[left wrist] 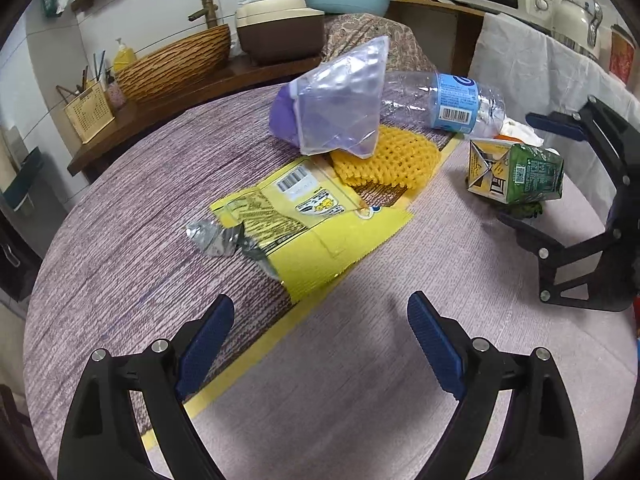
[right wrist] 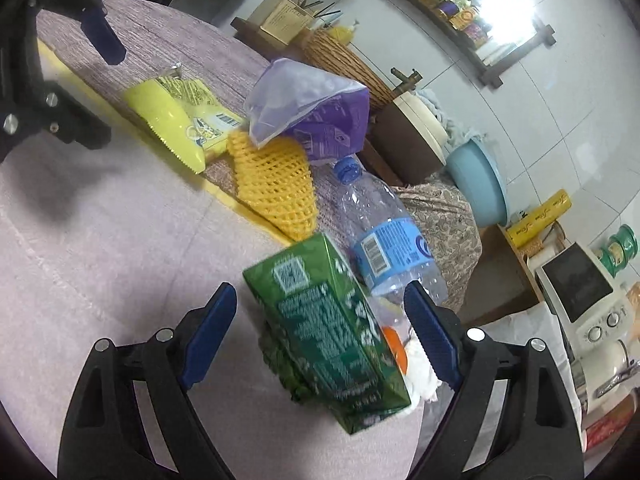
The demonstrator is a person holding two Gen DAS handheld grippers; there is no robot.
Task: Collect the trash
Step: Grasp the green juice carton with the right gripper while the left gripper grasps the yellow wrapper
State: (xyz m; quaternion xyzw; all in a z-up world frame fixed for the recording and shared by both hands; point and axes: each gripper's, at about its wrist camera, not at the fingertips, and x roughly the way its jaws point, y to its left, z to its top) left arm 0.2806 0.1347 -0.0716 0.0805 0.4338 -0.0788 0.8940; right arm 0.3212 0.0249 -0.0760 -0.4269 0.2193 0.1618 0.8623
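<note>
While the trash is lying spread over the cloth-covered worktop [left wrist: 120, 220], the readings are these:

Step in hand: the right gripper [right wrist: 318, 334] is closing in on the green drink carton [right wrist: 332, 336], so the first pick-up looks to be getting under way; nothing is being held yet.

Right gripper: its jaws are standing wide apart and opening a little further, with the carton between them but neither pad pressing on it.

Left gripper: the left gripper [left wrist: 320, 344] is hovering over bare cloth with its jaws wide apart and nothing between them.

Carton: it is lying on its side near the worktop's edge, close to the clear plastic water bottle [left wrist: 444, 102] and some white crumpled paper [right wrist: 420, 372].

Other trash: a yellow snack wrapper [left wrist: 304, 224] is lying flat in the middle, a yellow foam fruit net [left wrist: 384, 158] is sitting beside it, and a purple-and-clear plastic bag [left wrist: 340, 100] is resting partly on the net.

Collection place: no bin or bag for the trash is showing in either view.

Next move calls for: squaring the pads on the carton's two broad faces, then closing gently, since the carton looks light and likely to slide or crush.
</note>
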